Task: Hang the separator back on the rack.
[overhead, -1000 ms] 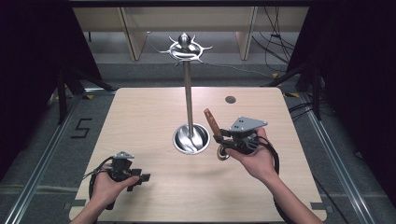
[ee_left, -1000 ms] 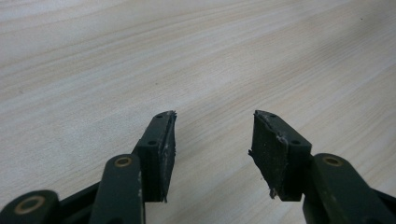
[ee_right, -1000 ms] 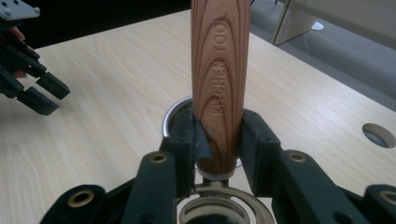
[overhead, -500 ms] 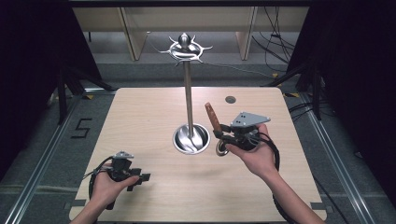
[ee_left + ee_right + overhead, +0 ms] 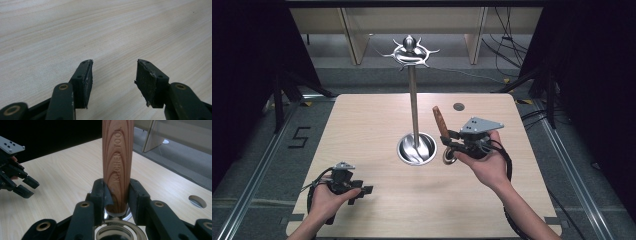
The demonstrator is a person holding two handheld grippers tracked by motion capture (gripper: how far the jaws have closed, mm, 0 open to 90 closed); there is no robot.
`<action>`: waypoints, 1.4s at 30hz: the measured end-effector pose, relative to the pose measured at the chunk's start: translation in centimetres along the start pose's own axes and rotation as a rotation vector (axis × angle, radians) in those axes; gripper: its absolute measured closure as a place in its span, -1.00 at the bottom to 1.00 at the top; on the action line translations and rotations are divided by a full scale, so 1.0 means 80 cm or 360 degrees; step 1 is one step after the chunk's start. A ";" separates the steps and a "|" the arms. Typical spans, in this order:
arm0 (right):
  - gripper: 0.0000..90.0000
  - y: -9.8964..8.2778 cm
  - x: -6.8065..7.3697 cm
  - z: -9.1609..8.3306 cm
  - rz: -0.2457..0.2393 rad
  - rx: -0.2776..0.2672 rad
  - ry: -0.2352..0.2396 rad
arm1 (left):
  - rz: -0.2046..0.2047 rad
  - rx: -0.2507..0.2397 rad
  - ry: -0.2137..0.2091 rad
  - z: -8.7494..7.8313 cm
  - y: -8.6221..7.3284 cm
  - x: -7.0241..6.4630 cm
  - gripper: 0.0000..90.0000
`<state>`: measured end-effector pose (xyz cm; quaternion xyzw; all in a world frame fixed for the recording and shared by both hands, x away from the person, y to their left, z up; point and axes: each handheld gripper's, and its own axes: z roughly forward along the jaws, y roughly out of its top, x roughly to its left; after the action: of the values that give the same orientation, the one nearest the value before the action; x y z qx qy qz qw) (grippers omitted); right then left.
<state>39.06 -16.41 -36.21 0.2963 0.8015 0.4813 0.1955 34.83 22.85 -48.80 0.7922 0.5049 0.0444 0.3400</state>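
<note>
My right gripper [image 5: 453, 142] is shut on a kitchen tool's wooden handle [image 5: 441, 121], held just right of the stand's round base [image 5: 417, 149]. The handle [image 5: 117, 170] rises upright between the jaws of the right gripper [image 5: 117, 192], with a metal ring [image 5: 120, 232] below them. That ring [image 5: 449, 158] hangs close over the table. A metal stand's pole [image 5: 414, 105] carries a crown of hooks [image 5: 410, 51] on top. My left gripper [image 5: 362, 192] rests at the table's front left, and its jaws [image 5: 113, 75] are open over bare wood.
The wooden table [image 5: 362, 125] has a small round hole [image 5: 458, 106] at its far right. Dark floor and metal rails surround the table. The left gripper [image 5: 23, 186] shows far off in the right gripper view.
My right gripper has lifted the tool slightly and drifted a little toward the far side. The left gripper has stayed where it was.
</note>
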 end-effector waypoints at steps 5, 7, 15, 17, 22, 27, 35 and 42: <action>0.54 0.006 -0.002 -0.003 -0.0012 -0.0013 0.0008 | 0.0002 -0.0002 -0.0004 -0.001 0.000 0.000 0.02; 0.54 0.008 -0.002 -0.004 -0.0013 -0.0030 -0.0013 | 0.0001 -0.0001 -0.0005 -0.001 0.000 0.000 0.02; 0.54 0.013 -0.003 -0.005 -0.0017 -0.0046 -0.0012 | 0.0003 0.0009 0.0017 -0.002 0.000 -0.001 0.02; 0.54 0.014 -0.001 -0.004 0.0003 -0.0067 -0.0023 | 0.0003 0.0008 0.0017 -0.002 0.000 -0.001 0.01; 0.54 0.018 -0.001 -0.006 0.0008 -0.0064 -0.0024 | 0.0004 0.0009 0.0017 -0.002 0.000 0.000 0.01; 0.54 0.023 0.000 -0.005 0.0001 -0.0094 -0.0023 | 0.0003 0.0007 0.0017 -0.002 0.000 -0.001 0.01; 0.54 0.028 -0.002 -0.006 -0.0035 -0.0097 -0.0010 | -0.0004 0.0000 0.0018 -0.002 0.000 -0.001 0.01; 0.54 0.031 -0.002 -0.007 -0.0011 -0.0134 -0.0058 | -0.0007 0.0000 0.0018 -0.002 0.000 -0.001 0.01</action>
<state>39.55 -15.94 -33.77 0.2938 0.7778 0.5085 0.2241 34.76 22.87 -48.64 0.7908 0.5084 0.0482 0.3374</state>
